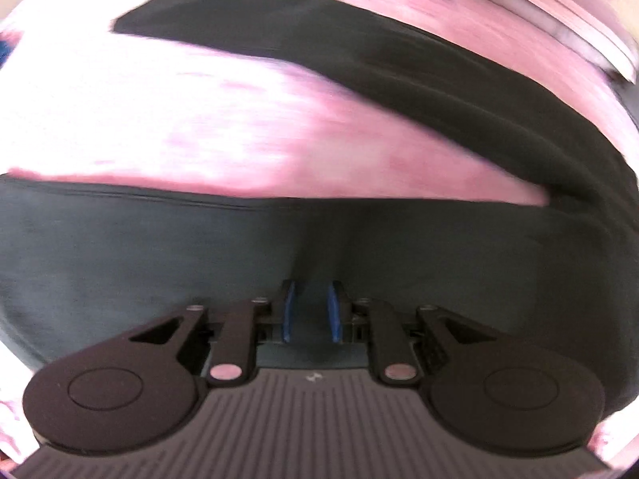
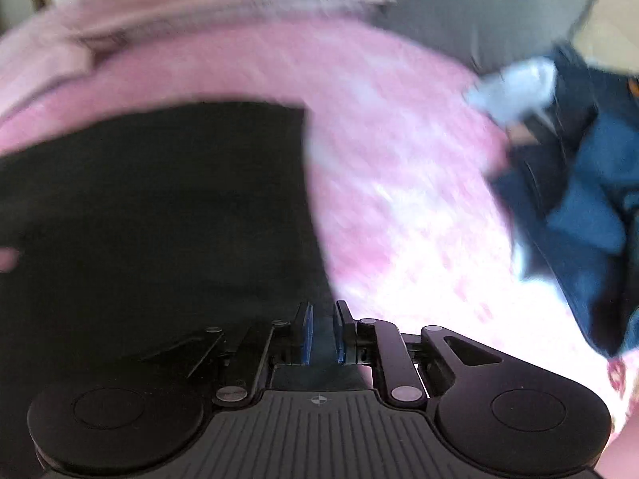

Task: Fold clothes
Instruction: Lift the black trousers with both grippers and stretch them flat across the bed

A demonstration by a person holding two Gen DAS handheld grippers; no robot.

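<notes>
A dark grey-black garment (image 1: 359,247) lies spread on a pink patterned bedspread (image 1: 199,131). In the left wrist view one long part of it (image 1: 399,64) runs up to the far left. My left gripper (image 1: 311,303) is shut on a fold of the garment, with cloth between its blue pads. In the right wrist view the same garment (image 2: 159,199) fills the left half. My right gripper (image 2: 321,327) is shut on the garment's edge, with dark cloth between the pads. Both views are motion blurred.
A heap of blue denim and pale clothes (image 2: 579,183) lies on the bedspread at the right. A grey pillow (image 2: 491,12) sits at the top right. Folded pink bedding (image 1: 559,8) lies at the far edge.
</notes>
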